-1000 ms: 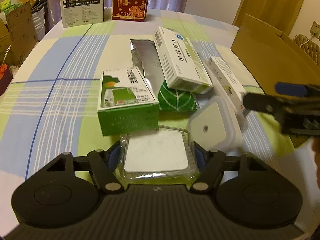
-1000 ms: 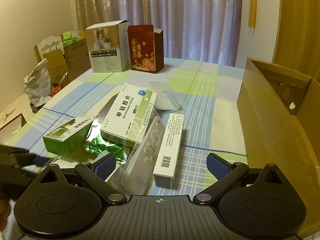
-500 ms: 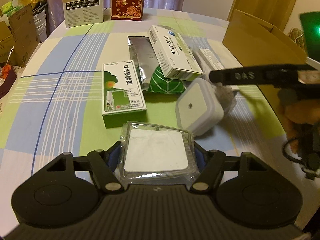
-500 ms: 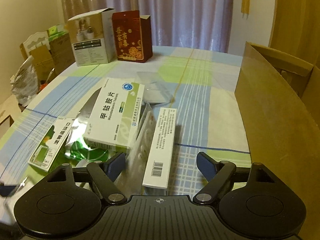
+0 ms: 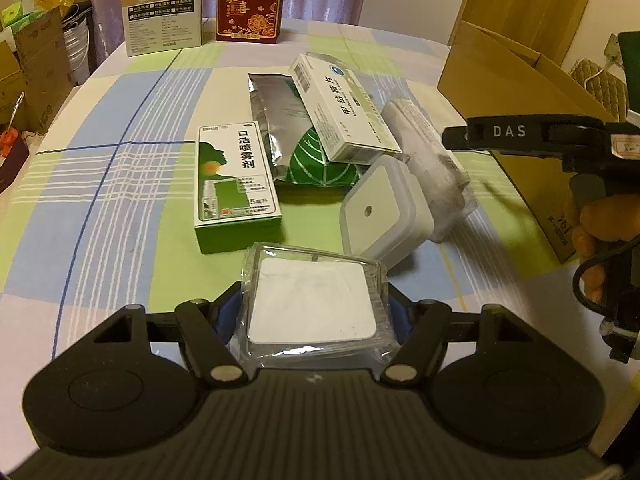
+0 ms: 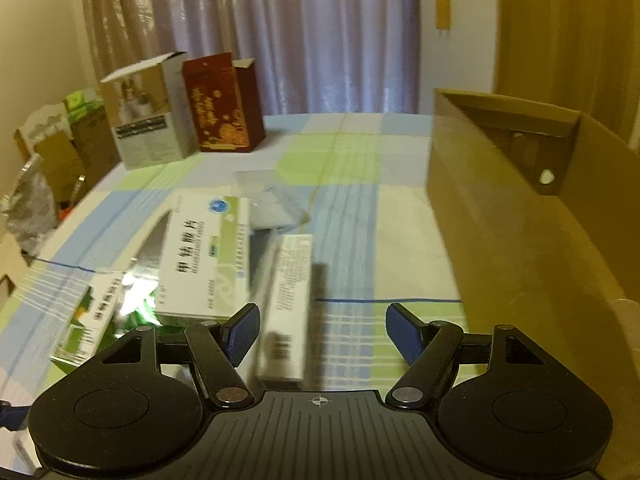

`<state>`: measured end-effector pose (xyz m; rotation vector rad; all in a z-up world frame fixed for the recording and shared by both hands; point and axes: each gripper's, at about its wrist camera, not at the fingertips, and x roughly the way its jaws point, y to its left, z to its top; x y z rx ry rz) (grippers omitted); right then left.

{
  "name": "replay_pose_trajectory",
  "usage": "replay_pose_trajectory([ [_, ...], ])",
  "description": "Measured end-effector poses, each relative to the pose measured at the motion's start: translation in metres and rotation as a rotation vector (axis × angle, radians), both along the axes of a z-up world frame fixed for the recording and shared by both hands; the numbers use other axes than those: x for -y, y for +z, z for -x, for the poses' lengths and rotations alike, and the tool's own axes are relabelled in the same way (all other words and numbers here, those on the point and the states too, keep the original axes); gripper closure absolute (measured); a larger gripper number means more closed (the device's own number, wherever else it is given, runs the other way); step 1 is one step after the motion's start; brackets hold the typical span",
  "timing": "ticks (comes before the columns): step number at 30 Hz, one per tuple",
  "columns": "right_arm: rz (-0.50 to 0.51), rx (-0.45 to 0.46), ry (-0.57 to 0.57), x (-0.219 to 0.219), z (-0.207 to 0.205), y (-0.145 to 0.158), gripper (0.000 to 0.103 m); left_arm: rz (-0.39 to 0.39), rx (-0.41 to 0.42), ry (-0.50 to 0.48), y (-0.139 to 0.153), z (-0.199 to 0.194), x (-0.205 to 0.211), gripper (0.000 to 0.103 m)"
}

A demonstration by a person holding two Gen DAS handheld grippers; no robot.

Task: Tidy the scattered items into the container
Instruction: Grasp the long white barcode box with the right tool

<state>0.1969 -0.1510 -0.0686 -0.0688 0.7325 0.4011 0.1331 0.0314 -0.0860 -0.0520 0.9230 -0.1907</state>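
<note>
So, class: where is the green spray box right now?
In the left wrist view the green spray box lies flat on the checked tablecloth, left of centre, just beyond the clear packet held in the left gripper, beside the green leaf pouch.

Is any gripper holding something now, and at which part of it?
The left gripper holds a clear-wrapped white square pack, clamped by its two opposite side edges. The right gripper is open and holds nothing.

A red gift box point(image 5: 250, 2) stands before curtains point(image 6: 320, 32).
</note>
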Motion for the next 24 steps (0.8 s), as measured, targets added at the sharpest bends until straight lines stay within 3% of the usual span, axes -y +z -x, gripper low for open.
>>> replay_pose_trajectory([
  [12,0.073,-0.036,0.1,-0.023,-0.003,-0.015,0.027,0.0,-0.012,-0.009,-0.002,0.0,0.004,0.036],
  [18,0.087,-0.062,0.081,-0.025,-0.019,-0.026,0.027,0.003,-0.018,-0.011,-0.004,0.0,0.005,0.036],
  [20,0.076,-0.08,0.093,-0.025,-0.023,-0.029,0.044,0.002,-0.019,-0.013,-0.005,0.0,0.005,0.036],
  [22,0.073,-0.094,0.107,-0.026,-0.026,-0.032,0.048,0.001,-0.018,-0.014,-0.005,0.0,0.005,0.036],
  [24,0.076,-0.105,0.117,-0.028,-0.028,-0.034,0.069,-0.001,-0.017,-0.017,-0.004,0.0,0.005,0.036],
])
